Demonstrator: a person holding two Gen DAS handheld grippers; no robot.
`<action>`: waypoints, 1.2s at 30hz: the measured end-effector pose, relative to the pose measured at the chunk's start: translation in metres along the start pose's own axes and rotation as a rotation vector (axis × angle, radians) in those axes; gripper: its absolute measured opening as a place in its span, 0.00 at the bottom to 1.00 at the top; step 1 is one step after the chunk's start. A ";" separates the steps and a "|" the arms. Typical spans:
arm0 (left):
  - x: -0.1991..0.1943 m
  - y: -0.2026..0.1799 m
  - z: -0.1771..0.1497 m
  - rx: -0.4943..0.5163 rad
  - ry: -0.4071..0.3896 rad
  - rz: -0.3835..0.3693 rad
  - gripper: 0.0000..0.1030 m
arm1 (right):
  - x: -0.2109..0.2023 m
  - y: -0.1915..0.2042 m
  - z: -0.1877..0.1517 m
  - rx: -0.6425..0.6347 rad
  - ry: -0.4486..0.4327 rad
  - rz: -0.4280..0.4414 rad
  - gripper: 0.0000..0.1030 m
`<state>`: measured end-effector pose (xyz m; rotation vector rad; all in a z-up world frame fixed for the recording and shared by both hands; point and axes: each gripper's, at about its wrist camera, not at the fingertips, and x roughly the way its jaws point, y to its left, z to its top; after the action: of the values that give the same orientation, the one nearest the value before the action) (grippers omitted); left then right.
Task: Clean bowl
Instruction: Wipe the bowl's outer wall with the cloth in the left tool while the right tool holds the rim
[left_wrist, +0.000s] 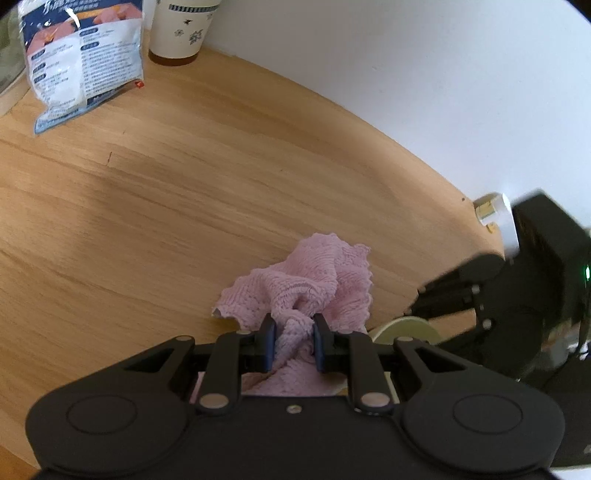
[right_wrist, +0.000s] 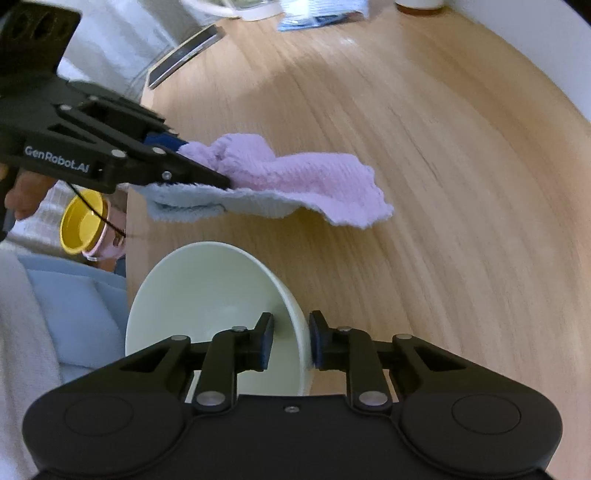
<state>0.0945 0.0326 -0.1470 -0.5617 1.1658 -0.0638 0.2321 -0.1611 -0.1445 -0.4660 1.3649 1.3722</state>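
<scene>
My left gripper (left_wrist: 293, 341) is shut on a pink knitted cloth (left_wrist: 306, 284), which hangs bunched above the wooden table. In the right wrist view the same left gripper (right_wrist: 199, 162) comes in from the left and holds the cloth (right_wrist: 295, 184) above and beyond the bowl. My right gripper (right_wrist: 290, 341) is shut on the rim of a pale green bowl (right_wrist: 207, 295), one finger inside and one outside. The bowl is tilted and held at the table's near left edge. A sliver of the bowl (left_wrist: 406, 328) shows in the left wrist view, with the right gripper's black body (left_wrist: 517, 291) behind it.
A blue and white packet (left_wrist: 81, 62) and a patterned paper cup (left_wrist: 181, 33) stand at the far left of the wooden table (left_wrist: 184, 184). A white wall (left_wrist: 443, 74) lies behind. A phone (right_wrist: 184, 55) lies at the table's far left edge. A yellow lid (right_wrist: 83, 225) is below the table edge.
</scene>
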 end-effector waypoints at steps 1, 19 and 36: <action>0.001 0.002 0.001 -0.023 0.002 -0.026 0.18 | -0.002 0.000 -0.006 0.027 -0.017 -0.011 0.17; 0.038 -0.067 0.015 0.145 0.174 -0.214 0.18 | -0.002 0.089 -0.089 0.283 -0.353 -0.438 0.12; 0.070 -0.060 0.010 0.195 0.281 -0.162 0.19 | 0.003 0.113 -0.114 0.437 -0.499 -0.559 0.14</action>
<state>0.1455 -0.0382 -0.1767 -0.4823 1.3666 -0.4022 0.0892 -0.2312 -0.1259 -0.1674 0.9745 0.6424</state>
